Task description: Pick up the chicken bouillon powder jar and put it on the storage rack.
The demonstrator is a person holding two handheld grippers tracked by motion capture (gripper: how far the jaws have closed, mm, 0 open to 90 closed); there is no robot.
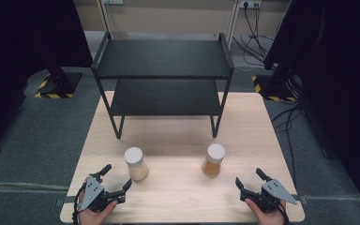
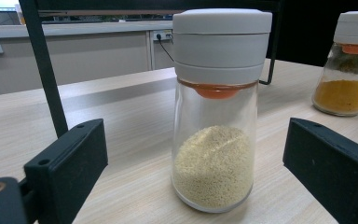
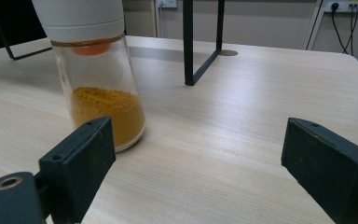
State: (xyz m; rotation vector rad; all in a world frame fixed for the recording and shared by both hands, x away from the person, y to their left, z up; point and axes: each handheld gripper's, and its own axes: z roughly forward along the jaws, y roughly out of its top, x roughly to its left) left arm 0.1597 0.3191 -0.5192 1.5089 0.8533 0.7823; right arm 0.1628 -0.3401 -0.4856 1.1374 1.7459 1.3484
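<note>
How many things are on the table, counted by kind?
Glass jars with white lids: 2, one with pale grains, one with orange powder
Black two-level shelf racks: 1
Hand-held grippers: 2, left and right, both open
Total: 5

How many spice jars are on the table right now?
2. A glass jar of pale grains with a white lid stands front-left, ahead of the left claw. A glass jar of orange powder with a white lid stands front-right. None looks hidden.
</note>
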